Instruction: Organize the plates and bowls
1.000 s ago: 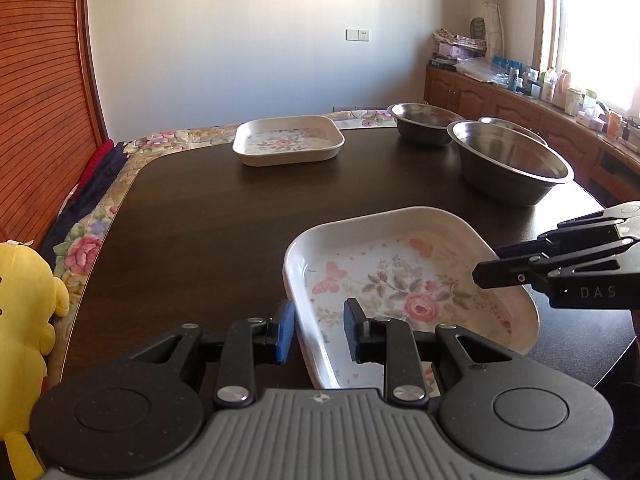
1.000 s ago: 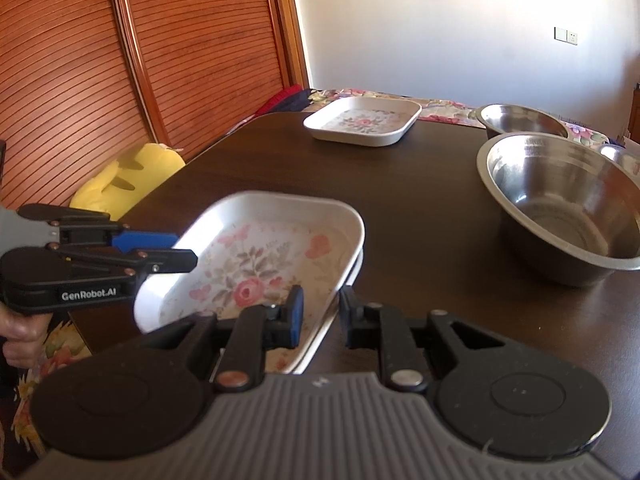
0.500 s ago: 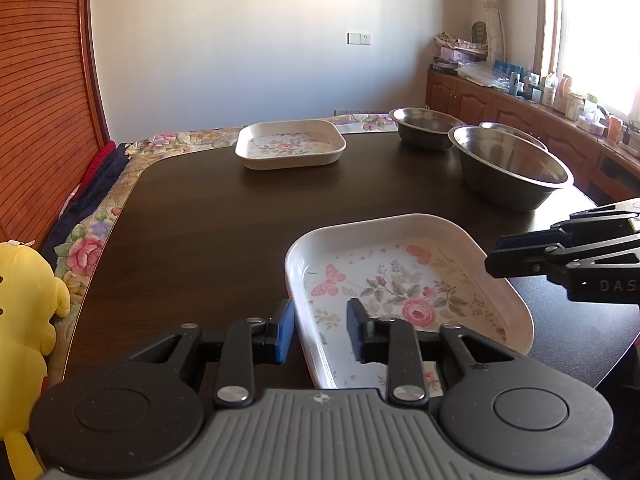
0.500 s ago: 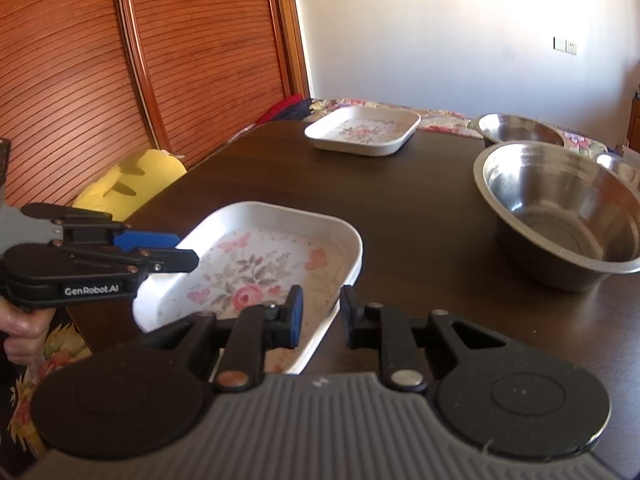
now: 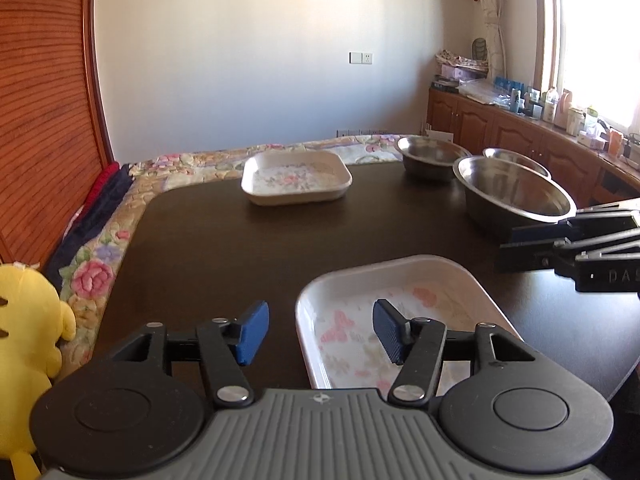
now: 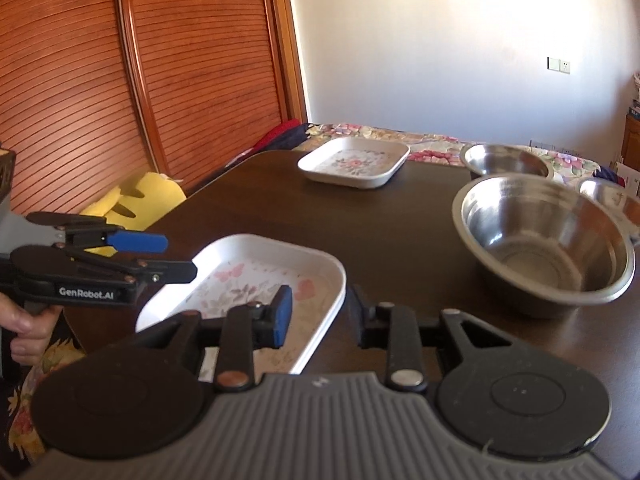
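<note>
A white floral rectangular plate (image 5: 400,320) lies at the near edge of the dark table (image 5: 280,240); it also shows in the right wrist view (image 6: 256,276). My left gripper (image 5: 316,334) is open and straddles the plate's left rim. My right gripper (image 6: 320,316) is open and straddles the plate's right rim. A second floral plate (image 5: 296,178) sits at the far side, also seen in the right wrist view (image 6: 354,162). A large steel bowl (image 6: 544,240) stands at the right, with two smaller steel bowls (image 6: 504,160) behind it.
A yellow plush toy (image 5: 28,332) sits off the table's left edge. A floral cloth (image 5: 120,216) lies around the table's far and left sides. A wooden cabinet (image 5: 520,128) with bottles runs along the right wall. A slatted wooden wall (image 6: 120,80) stands at left.
Both grippers have opened wide from near shut around the near plate's rims. The plate has lowered and now lies flat on the table.
</note>
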The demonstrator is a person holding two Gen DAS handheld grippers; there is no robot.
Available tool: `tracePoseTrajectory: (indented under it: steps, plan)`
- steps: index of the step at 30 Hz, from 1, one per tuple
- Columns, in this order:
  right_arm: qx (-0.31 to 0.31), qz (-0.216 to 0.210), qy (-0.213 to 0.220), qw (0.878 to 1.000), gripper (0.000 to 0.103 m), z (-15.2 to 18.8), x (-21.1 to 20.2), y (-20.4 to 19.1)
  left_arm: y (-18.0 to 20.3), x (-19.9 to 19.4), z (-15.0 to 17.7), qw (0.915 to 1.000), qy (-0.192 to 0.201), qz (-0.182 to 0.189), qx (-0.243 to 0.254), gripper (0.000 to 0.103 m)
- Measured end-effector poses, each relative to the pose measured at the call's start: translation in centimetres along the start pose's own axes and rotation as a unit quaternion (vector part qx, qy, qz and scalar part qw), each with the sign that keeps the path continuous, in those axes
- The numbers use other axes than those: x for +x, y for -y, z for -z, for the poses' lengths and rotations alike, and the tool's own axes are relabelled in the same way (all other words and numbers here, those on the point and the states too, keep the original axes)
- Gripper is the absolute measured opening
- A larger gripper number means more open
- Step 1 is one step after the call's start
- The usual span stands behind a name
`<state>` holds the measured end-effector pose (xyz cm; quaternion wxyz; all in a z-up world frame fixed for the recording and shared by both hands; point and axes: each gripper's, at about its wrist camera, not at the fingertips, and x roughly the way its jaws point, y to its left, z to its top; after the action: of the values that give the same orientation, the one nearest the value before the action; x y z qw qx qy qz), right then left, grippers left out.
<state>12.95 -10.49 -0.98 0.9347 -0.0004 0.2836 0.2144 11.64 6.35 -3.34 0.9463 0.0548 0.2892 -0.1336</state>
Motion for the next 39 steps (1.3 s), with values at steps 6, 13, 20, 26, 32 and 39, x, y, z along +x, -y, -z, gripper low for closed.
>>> tracePoseTrajectory:
  steps: [6,13,20,26,32,39]
  plan:
    - [-0.01,0.008,0.014,1.0,0.032,-3.1,0.8,0.8,-1.1,1.2,-2.4,0.9999,0.012,-0.004,0.007,0.062]
    - [-0.024,0.011,0.018,1.0,0.035,-6.3,2.5,1.4,-2.4,3.0,-4.6,0.9997,0.014,-0.01,0.017,0.065]
    - [-0.032,0.008,0.008,0.999,0.042,-8.3,4.7,1.9,-3.8,4.9,-6.2,0.9997,0.013,-0.008,0.018,0.067]
    - [-0.036,0.007,-0.003,0.999,0.052,-9.7,6.5,2.5,-4.9,6.9,-7.6,0.9997,0.012,-0.005,0.019,0.074]
    - [-0.038,0.012,-0.019,0.999,0.062,-11.4,8.5,3.0,-5.7,8.7,-8.7,0.9994,0.024,-0.009,0.022,0.092]
    - [-0.038,0.019,-0.023,0.999,0.089,-13.1,10.7,3.8,-6.8,10.8,-10.3,0.9992,0.031,-0.008,0.023,0.103]
